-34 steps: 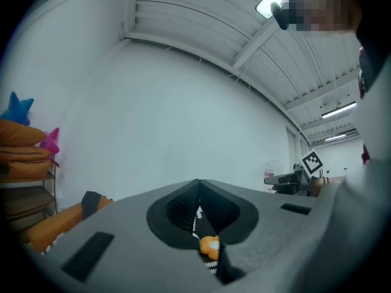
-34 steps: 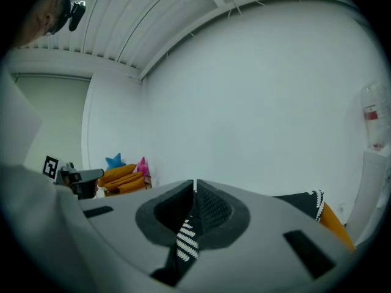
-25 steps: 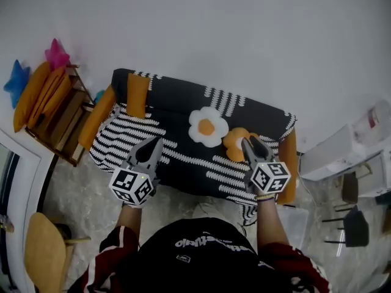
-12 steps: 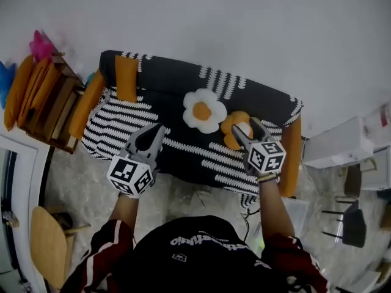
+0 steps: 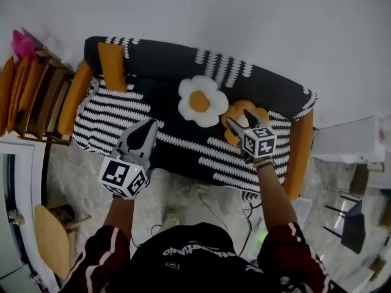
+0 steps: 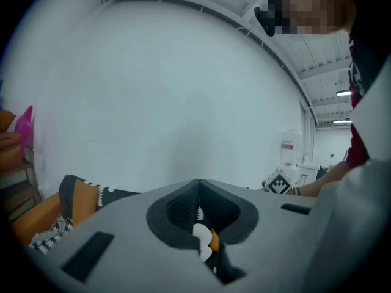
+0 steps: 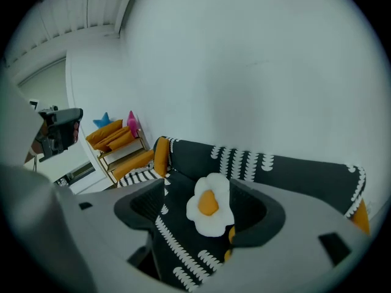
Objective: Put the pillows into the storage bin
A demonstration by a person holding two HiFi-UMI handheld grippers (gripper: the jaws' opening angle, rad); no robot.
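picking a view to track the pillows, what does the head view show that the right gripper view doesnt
Only the head view: the pale marbled floor and a light wooden chair at lower left.
Only the right gripper view: a blue star-shaped pillow and the white ribbed ceiling.
Both: the black sofa with white leaf print, the white flower-shaped pillow with an orange centre lying on it, and the wooden rack stacked with orange cushions.
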